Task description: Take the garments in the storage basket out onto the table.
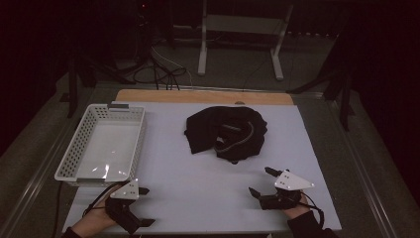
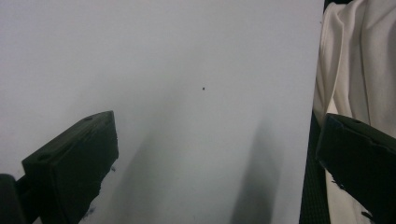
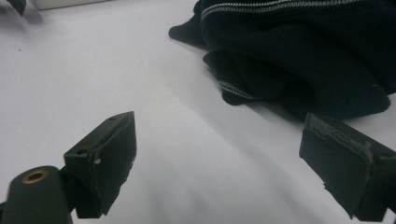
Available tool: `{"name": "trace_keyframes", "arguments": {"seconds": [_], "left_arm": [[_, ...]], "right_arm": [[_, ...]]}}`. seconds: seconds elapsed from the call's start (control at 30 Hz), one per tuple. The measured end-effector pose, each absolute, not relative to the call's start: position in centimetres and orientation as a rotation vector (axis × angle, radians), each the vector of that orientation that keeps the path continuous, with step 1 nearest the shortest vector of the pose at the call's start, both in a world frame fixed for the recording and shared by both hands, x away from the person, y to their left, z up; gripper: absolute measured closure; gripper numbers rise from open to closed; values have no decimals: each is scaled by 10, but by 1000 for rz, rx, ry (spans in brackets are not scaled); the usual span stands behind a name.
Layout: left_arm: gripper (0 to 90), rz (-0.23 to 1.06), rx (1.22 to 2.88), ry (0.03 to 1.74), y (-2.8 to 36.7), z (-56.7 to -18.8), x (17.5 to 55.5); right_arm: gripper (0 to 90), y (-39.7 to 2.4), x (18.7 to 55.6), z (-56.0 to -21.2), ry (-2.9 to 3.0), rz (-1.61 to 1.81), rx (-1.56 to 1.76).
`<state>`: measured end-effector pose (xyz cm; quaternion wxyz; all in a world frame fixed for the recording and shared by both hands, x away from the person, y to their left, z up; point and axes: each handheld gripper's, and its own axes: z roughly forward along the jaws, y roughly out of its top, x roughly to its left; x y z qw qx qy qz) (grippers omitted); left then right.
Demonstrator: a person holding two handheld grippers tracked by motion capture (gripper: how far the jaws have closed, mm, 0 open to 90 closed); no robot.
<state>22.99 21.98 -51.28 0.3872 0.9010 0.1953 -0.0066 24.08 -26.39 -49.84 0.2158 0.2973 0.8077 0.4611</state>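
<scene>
A crumpled black garment (image 1: 227,133) with a grey-striped trim lies on the white table top, a little right of centre and toward the back. Close up in the right gripper view the garment (image 3: 299,51) sits just beyond the jaws. My right gripper (image 1: 262,182) rests open near the front right edge, short of the garment, with nothing between its jaws. At the front left my left gripper (image 1: 145,206) stands open over bare table, also holding nothing. In the left gripper view the left gripper (image 2: 215,158) looks across the white surface to its edge.
A white perforated basket (image 1: 79,153) stands at the left, empty, just behind the left gripper. A wooden strip (image 1: 203,96) borders the far edge of the table top. Beyond it are cables (image 1: 163,74) and a metal stand (image 1: 242,29) on the floor.
</scene>
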Motion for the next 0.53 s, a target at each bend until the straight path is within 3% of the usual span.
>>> {"name": "trace_keyframes", "arguments": {"seconds": [0.53], "left_arm": [[1,-1,2287,496,220,-511,230]], "right_arm": [[110,-266,243,-501,2248,1254,852]]}}
